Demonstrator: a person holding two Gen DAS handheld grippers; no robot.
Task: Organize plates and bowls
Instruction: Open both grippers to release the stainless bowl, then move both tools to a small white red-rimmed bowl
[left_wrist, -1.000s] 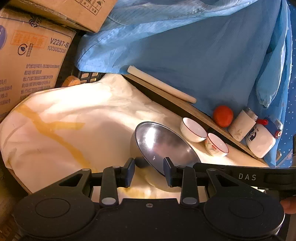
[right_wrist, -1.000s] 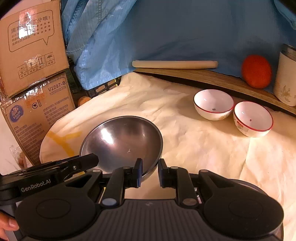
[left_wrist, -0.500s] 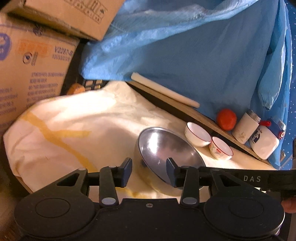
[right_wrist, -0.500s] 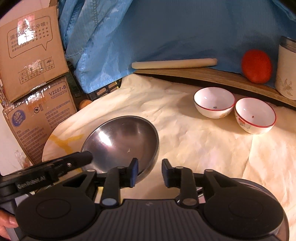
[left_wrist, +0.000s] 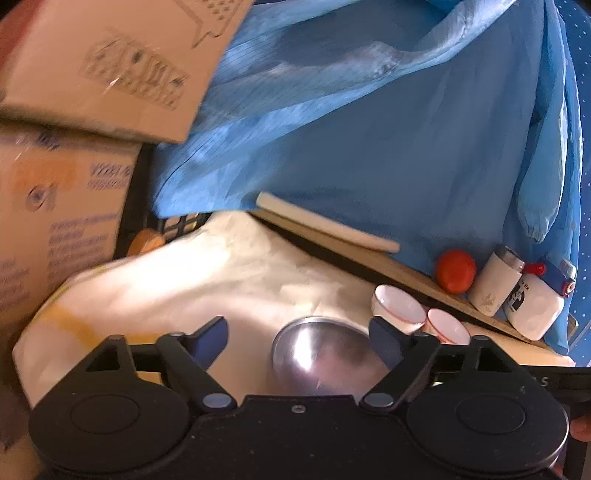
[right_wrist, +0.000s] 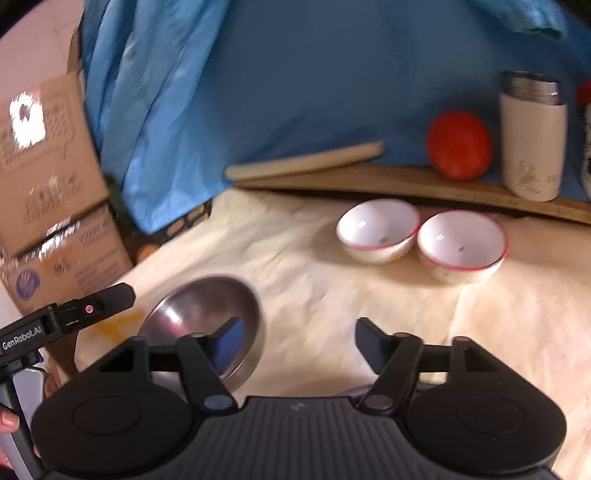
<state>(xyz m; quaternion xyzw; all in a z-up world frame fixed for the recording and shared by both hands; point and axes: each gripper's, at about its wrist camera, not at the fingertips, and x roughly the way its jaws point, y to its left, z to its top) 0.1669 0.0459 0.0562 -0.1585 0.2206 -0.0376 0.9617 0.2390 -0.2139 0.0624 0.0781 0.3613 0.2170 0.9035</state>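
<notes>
Left gripper (left_wrist: 297, 341): jaws spread wide, holding nothing; the steel bowl lies between and beyond its fingers, untouched.
Right gripper (right_wrist: 299, 343): jaws wide apart and empty, poised over the cream cloth; its left finger overlaps the steel bowl in view, though contact cannot be told.
Steel bowl (left_wrist: 325, 360): sits on the cloth-covered counter (right_wrist: 517, 314), near its front left part, free of both grippers; it looks slightly tilted in the right wrist view (right_wrist: 201, 314).
Two small bowls: white with red rims, side by side and touching or nearly so, upright on the cloth just in front of the wooden board; the left one (right_wrist: 377, 229), the right one (right_wrist: 461, 242).
Wooden board (right_wrist: 369, 181): runs along the back edge of the counter, against the blue fabric (right_wrist: 295, 74).
On the board: a pale rolling pin (right_wrist: 303, 162), an orange-red round fruit (right_wrist: 459, 144), a cream flask with metal cap (right_wrist: 532, 136).
Left side: stacked cardboard boxes (left_wrist: 92, 62) beside the counter.
Blur: both views are smeared, box print unreadable.
</notes>
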